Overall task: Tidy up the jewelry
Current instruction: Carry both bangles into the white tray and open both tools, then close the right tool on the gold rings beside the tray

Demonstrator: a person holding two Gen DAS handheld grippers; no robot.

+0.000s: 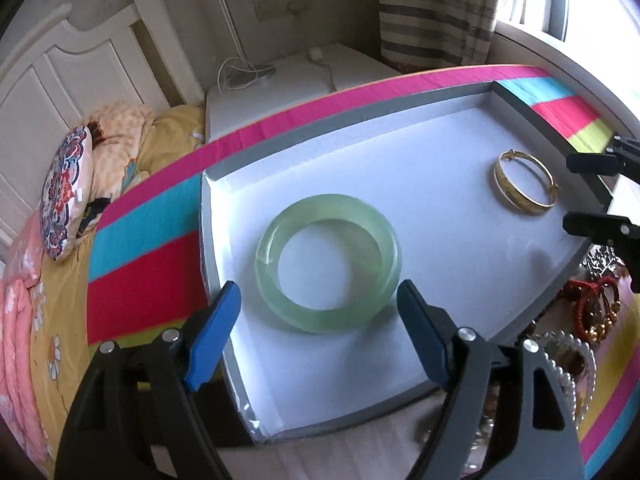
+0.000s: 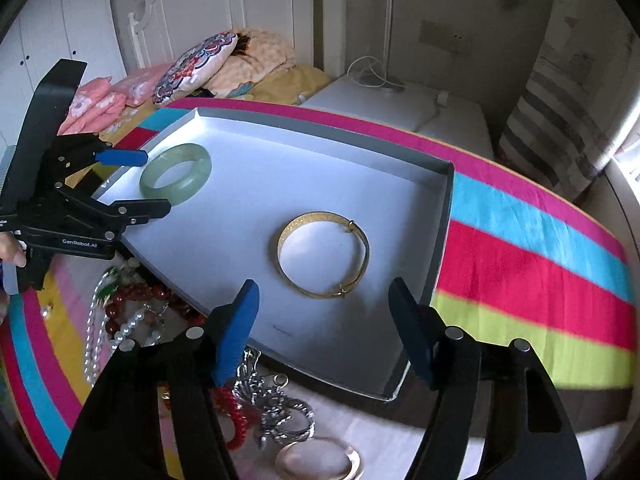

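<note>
A shallow grey tray (image 1: 224, 162) with a white floor sits on a striped cloth (image 1: 144, 248) of pink, blue, red and lime, and holds two pieces. A pale green jade bangle (image 1: 327, 263) lies flat near the tray's left end; a gold bangle (image 1: 524, 182) lies flat toward the right end, well apart from it. Both rest loose on the white lining, touched by nothing.

The left gripper (image 1: 320, 332) hovers just short of the jade bangle, its blue-padded jaws spread wide to either side and holding nothing. The right gripper (image 2: 324, 324) stands the same way before the gold bangle, jaws wide apart and empty.

Outside the tray's near edge lies a heap of unsorted jewelry (image 2: 136, 312): red beads, a pearl strand, a silver chain and a pale ring-shaped piece, tangled and partly hidden behind the gripper arms, so separate items are hard to count. The right wrist view cuts off the heap at the bottom edge. Behind the table, a bed with a patterned pillow (image 1: 66, 192) and a white bedside cabinet (image 1: 296, 84) appear distorted by the lens.
</note>
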